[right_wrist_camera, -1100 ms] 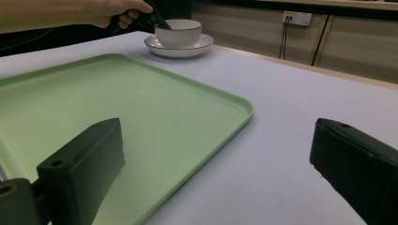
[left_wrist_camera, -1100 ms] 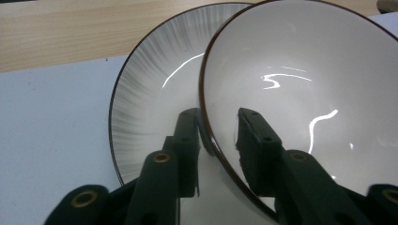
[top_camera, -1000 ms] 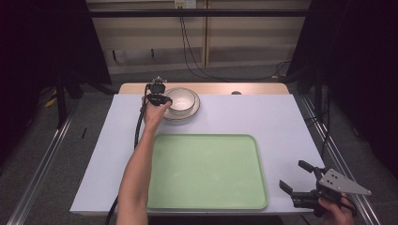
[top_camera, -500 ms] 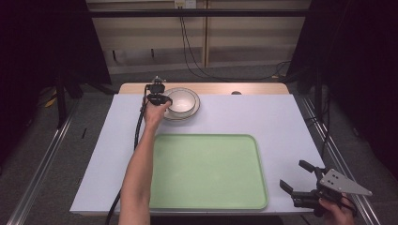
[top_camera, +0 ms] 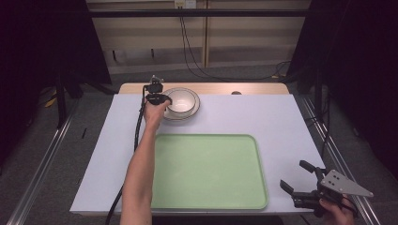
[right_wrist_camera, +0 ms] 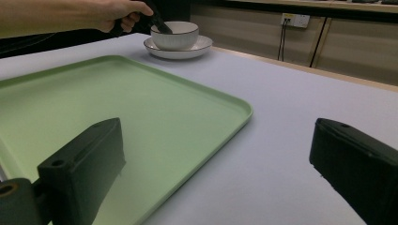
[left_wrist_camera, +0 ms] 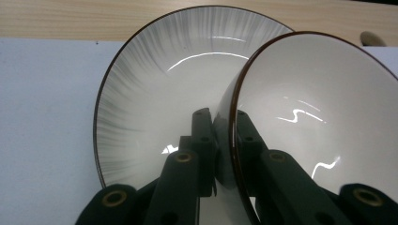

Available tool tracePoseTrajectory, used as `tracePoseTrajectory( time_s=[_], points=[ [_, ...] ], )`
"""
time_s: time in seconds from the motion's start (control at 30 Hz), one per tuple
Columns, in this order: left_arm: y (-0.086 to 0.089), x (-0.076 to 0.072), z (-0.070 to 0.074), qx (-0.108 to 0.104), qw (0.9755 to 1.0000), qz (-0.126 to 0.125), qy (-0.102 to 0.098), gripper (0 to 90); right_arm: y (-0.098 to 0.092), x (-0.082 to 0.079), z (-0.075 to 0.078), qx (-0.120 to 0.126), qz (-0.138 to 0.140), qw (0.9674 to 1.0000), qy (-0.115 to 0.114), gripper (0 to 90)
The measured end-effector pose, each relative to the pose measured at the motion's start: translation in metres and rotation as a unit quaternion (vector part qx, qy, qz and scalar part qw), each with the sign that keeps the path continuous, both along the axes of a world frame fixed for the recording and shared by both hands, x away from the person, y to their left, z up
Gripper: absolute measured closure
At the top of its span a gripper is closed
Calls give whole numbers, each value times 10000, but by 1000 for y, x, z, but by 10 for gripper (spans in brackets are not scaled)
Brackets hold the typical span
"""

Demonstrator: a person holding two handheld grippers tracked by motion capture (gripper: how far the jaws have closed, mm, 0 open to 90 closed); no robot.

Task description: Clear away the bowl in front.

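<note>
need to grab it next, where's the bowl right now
In the high view the bowl sits on the plate at the table's far edge, left of centre, just beyond the green tray. The left gripper has its jaws closed on the bowl's rim.

A green tray [top_camera: 209,171] lies flat on a white mat [top_camera: 281,122] near the front edge, its rim raised and its corners rounded. The mat covers most of a wooden table [top_camera: 253,88], whose bare strip shows along the far side with a small dark notch [top_camera: 236,93] in it. Behind the table, 2 black cables [top_camera: 187,47] hang down a pale panelled wall [top_camera: 141,42] from a socket [top_camera: 184,4], and metal rails [top_camera: 42,159] run along the grey floor [top_camera: 101,117] at either side.
</note>
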State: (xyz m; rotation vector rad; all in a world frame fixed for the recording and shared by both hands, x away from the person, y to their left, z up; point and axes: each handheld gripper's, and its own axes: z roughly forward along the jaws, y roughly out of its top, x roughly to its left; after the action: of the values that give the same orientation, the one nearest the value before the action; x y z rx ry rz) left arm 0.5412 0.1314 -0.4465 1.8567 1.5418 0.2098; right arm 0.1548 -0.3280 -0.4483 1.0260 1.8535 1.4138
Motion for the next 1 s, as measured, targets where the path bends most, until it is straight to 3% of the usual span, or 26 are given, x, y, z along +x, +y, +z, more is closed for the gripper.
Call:
tracePoseTrajectory(
  time_s=[0.23, 0.77, 1.0],
  points=[
    [3, 0, 2, 13, 10000, 39, 62, 819, 0, 0, 0, 52, -45, 10000, 3, 30],
    [8, -7, 21, -73, 9999, 63, -123, 819, 0, -1, 1, 91, -40, 9999, -81, 30],
    [11, -13, 33, -145, 9996, -53, -242, 819, 0, -1, 1, 105, -43, 9999, -112, 30]
  ],
)
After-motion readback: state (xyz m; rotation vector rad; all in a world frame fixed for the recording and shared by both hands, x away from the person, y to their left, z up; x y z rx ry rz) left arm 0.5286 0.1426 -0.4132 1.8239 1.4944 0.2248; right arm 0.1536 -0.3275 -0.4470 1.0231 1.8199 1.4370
